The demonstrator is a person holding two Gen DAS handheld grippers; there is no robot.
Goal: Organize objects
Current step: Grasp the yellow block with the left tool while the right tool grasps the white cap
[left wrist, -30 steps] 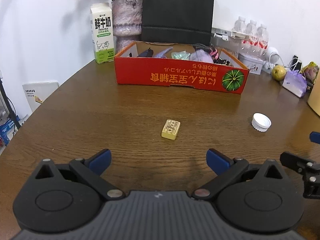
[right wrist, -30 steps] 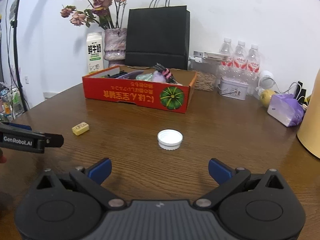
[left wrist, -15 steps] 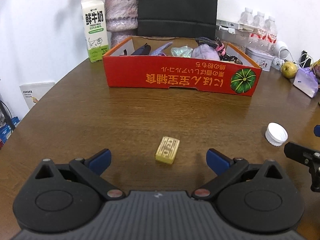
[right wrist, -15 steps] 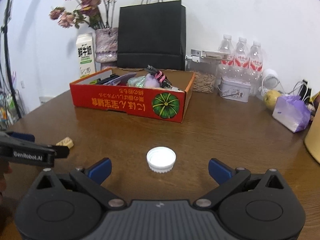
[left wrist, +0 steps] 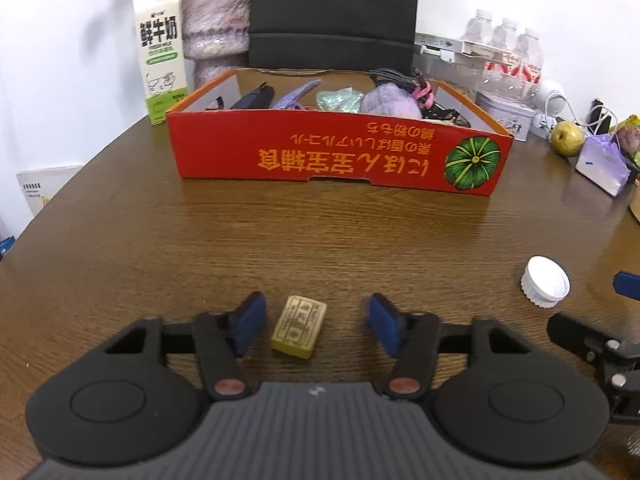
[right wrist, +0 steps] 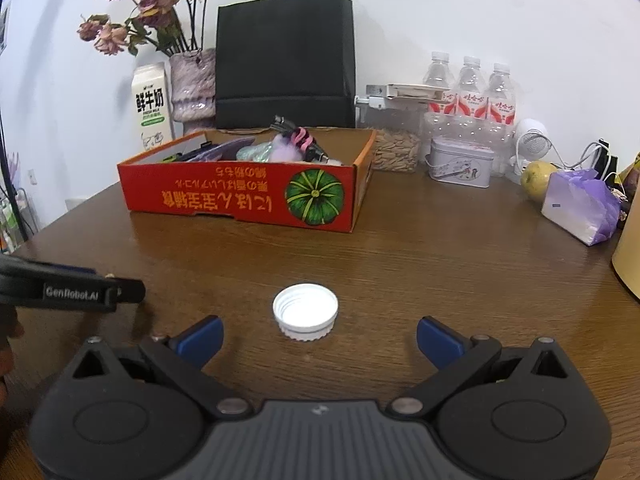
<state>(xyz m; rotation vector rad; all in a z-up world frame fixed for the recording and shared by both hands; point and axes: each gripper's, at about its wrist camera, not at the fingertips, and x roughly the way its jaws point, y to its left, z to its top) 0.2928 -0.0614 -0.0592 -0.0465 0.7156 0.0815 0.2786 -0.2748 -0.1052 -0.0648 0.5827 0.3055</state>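
A small yellow block [left wrist: 299,327] with embossed marks lies on the brown table between the blue pads of my left gripper [left wrist: 316,326]. The jaws are closing, with a gap still showing on each side of the block. A white bottle cap [right wrist: 305,311] rests open side up just ahead of my right gripper [right wrist: 318,342], whose jaws stand wide apart and empty. The cap [left wrist: 545,281] also shows at the right in the left wrist view. The red cardboard box [left wrist: 340,160] with a pumpkin print sits further back, holding several items.
Behind the red box [right wrist: 240,196] stand a milk carton [left wrist: 161,54], a vase [left wrist: 214,28] of dried flowers and a black paper bag [right wrist: 285,60]. Water bottles [right wrist: 470,92], a tin [right wrist: 460,168], a pear [right wrist: 538,178] and a purple bag [right wrist: 580,208] crowd the back right.
Both grippers moved forward over the table. The left jaws narrowed around the yellow block, which now lies between the pads. The cap came closer to the right gripper.
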